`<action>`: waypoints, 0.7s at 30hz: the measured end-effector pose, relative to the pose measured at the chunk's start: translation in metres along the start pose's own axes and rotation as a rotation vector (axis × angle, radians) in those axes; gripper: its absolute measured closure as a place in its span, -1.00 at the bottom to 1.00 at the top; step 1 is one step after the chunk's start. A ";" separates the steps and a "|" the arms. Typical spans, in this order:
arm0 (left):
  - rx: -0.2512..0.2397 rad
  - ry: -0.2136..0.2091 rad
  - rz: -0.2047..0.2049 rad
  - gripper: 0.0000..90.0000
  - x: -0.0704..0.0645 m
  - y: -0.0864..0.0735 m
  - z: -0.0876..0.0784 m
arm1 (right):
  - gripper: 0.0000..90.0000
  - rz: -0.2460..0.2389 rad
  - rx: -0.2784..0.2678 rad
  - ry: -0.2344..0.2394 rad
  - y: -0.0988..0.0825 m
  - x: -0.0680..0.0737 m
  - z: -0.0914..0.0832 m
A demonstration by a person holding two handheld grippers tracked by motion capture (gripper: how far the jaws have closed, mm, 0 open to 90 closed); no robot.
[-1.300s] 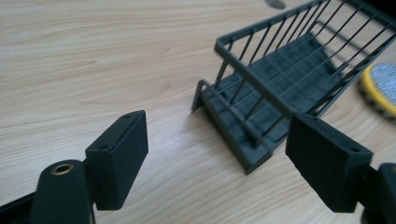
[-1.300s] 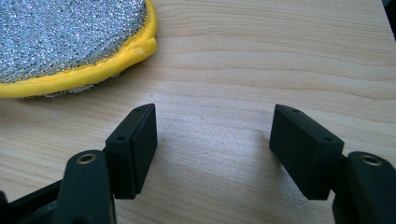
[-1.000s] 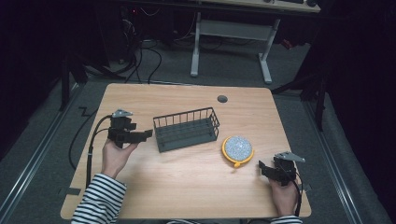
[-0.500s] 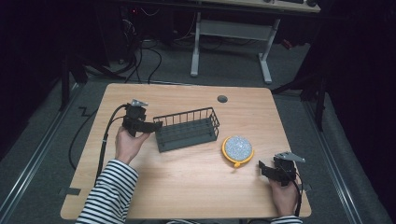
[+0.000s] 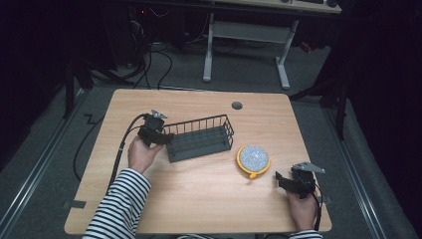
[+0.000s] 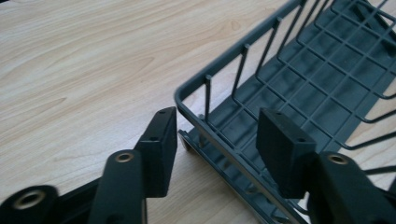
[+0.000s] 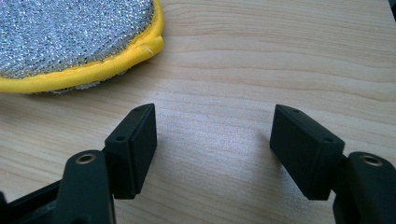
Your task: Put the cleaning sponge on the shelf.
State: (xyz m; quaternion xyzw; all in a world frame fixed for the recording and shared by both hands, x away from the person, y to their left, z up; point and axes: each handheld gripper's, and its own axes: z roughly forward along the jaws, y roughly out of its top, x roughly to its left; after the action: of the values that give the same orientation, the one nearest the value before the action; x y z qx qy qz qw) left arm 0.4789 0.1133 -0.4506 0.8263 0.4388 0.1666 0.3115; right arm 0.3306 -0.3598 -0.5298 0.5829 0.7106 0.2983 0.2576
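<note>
A dark grey wire basket (image 5: 199,142) stands in the middle of the wooden table (image 5: 199,204). My left gripper (image 5: 161,137) is at its left end. In the left gripper view the jaws (image 6: 215,126) straddle the end wall of the basket (image 6: 289,70), one pad outside by the rim and one inside. They have just been closing, and a gap still shows beside the inner pad. A round yellow-rimmed silver scrubber (image 5: 254,158) lies right of the basket. My right gripper (image 5: 281,178) rests open near the front right corner, with the scrubber (image 7: 70,32) a little ahead of its jaws (image 7: 215,126).
A round cable hole (image 5: 237,105) sits near the table's far edge. The left gripper's cable (image 5: 117,159) trails off the table's left side. A white desk frame (image 5: 244,45) stands on the floor beyond the table.
My left gripper has moved right and away from the person to the basket's left end, and its jaws have narrowed around the end wall. The right gripper has stayed still.
</note>
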 end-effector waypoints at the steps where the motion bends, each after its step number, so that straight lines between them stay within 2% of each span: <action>1: 0.000 0.000 0.000 0.15 0.000 0.000 0.000 | -0.29 0.000 0.000 0.000 0.000 0.000 0.000; 4: 0.003 0.003 0.003 0.23 -0.002 -0.001 0.001 | -0.29 -0.001 0.000 0.001 0.000 0.000 0.000; 8: 0.003 -0.013 -0.005 0.28 -0.003 -0.004 0.001 | -0.29 -0.003 -0.001 0.002 0.000 0.000 0.000; 19: -0.002 -0.009 -0.005 0.28 -0.007 -0.012 -0.006 | -0.29 -0.002 0.000 0.002 0.000 0.000 0.000; 21: -0.017 -0.013 -0.016 0.28 -0.009 -0.018 -0.010 | -0.29 -0.002 0.000 0.002 0.000 0.000 0.000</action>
State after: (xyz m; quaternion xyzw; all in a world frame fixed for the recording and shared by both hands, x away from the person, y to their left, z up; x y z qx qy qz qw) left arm 0.4571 0.1175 -0.4552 0.8211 0.4419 0.1626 0.3226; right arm 0.3307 -0.3598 -0.5298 0.5819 0.7113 0.2987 0.2573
